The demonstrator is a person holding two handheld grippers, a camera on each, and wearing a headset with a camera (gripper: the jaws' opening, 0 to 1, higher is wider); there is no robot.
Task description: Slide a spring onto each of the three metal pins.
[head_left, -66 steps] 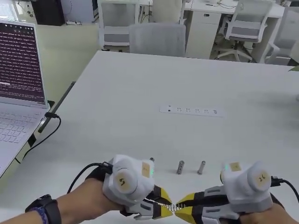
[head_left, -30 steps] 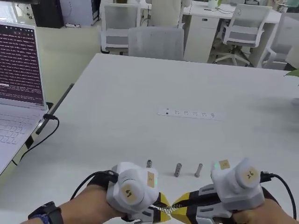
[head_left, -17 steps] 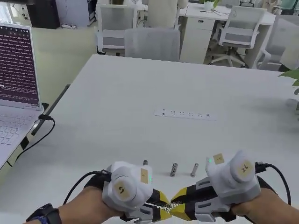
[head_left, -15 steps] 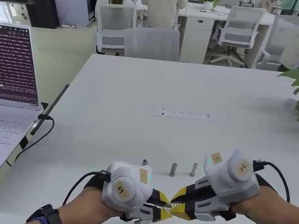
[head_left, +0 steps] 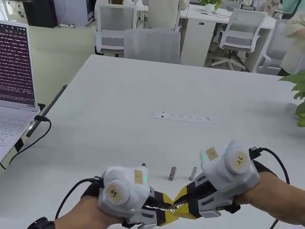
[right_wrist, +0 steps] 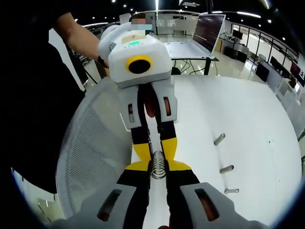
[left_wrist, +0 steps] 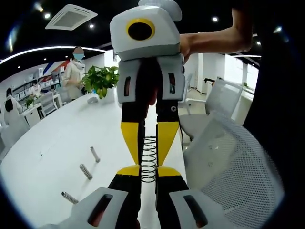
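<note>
The left gripper [head_left: 166, 210] and the right gripper [head_left: 182, 202] are facing tip to tip at the near edge of the table [head_left: 119, 119]. Each is clamping one end of the same spring [left_wrist: 149, 157], which is hanging stretched between them. The three metal pins [head_left: 172, 173] are sitting on the table just beyond the jaws.

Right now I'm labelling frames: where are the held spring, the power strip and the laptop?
spring [left_wrist: 149, 157], left gripper view, middle coils.
power strip [head_left: 185, 117], head view, its middle.
laptop [head_left: 16, 62], head view, screen.
</note>
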